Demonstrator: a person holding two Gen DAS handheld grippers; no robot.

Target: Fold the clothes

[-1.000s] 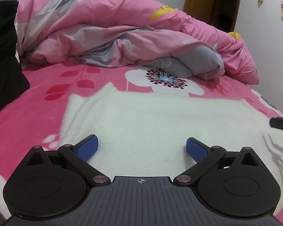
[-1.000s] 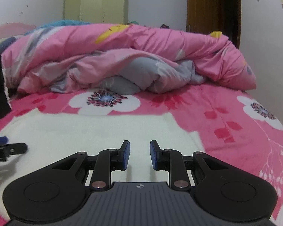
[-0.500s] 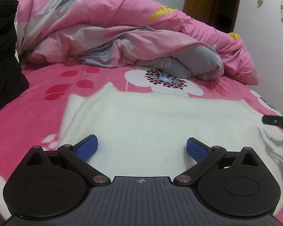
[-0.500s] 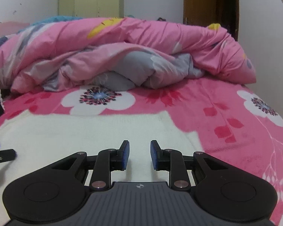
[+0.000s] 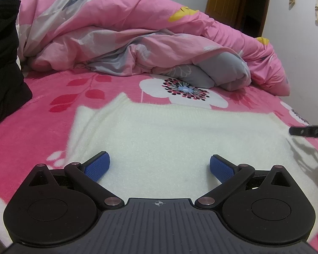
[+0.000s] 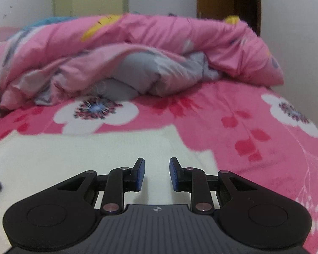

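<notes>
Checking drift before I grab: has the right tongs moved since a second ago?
Yes. The right tongs slid rightward along the fluffy white sweater, toward its right edge.

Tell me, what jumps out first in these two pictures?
A fluffy white sweater lies spread flat on a bright pink flowered bedspread, right in front of both tools. Behind it, a rumpled pink and grey quilt is heaped across the bed. The left gripper is spread wide over the sweater; the right gripper is narrower, holding nothing.
</notes>
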